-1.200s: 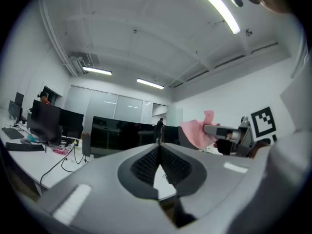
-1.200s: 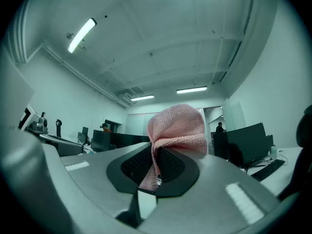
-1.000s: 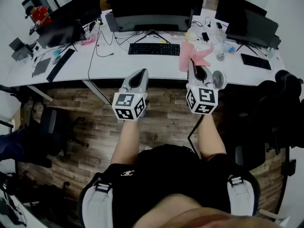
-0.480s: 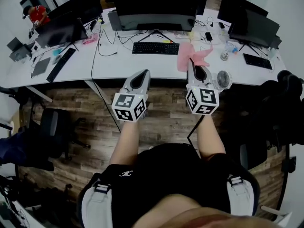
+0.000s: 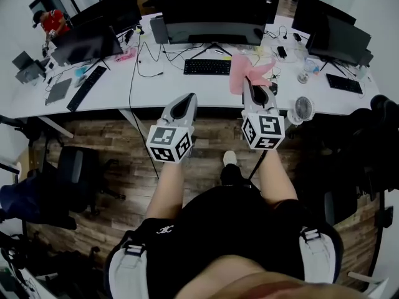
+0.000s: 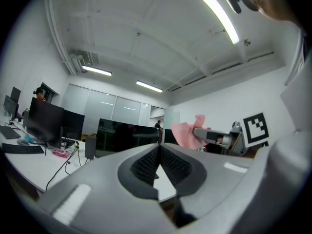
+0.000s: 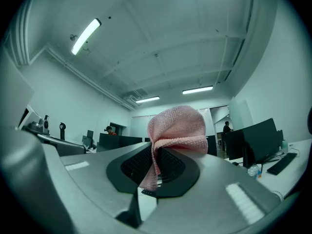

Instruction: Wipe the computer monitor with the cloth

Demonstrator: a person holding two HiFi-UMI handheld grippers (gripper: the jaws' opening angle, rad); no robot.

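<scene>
**Cloth** [image 5: 249,73]: pink, open knit, bunched into a loose fold. Held in the air on the near side of the monitor [image 5: 212,18] and right of its middle, well short of the screen and not touching it. No wiping under way yet, by the look of it.

**Risks, as judged:**
- Grip taken on a narrow tail of the fabric only, with the bulk standing free above the claw tips. Likely to drag out under a firm stroke across the screen.
- Hard claw tips just behind the fold. Possible scrape on the panel if pressed in too far or at the wrong tilt.
- Cables and small items on the counter [image 5: 124,86] right of the monitor's stand. Liable to be snagged or knocked on a low approach.
- Thin-footed stand. Possible rocking of the screen under a heavy push.

**Right claw** [image 7: 156,152]: clamped on the cloth, with the ribbed pads nearly together and only the fabric's thickness between them. Raised, and pointed toward the monitor's right half.

**Left claw** [image 6: 159,147]: pads together, nothing between them and nothing touched. Held level with the right claw, in front of the monitor's left half and clear of the counter.

**Surroundings:**
- Keyboard [image 5: 209,66] just in front of the monitor's stand.
- Small fan [image 5: 303,109] well to the right of the monitor, at the counter's near edge.
- Further dark screens to the left and right of the monitor.
- Office chair [image 5: 75,173] far to the left of the monitor, on the wood-pattern floor.
</scene>
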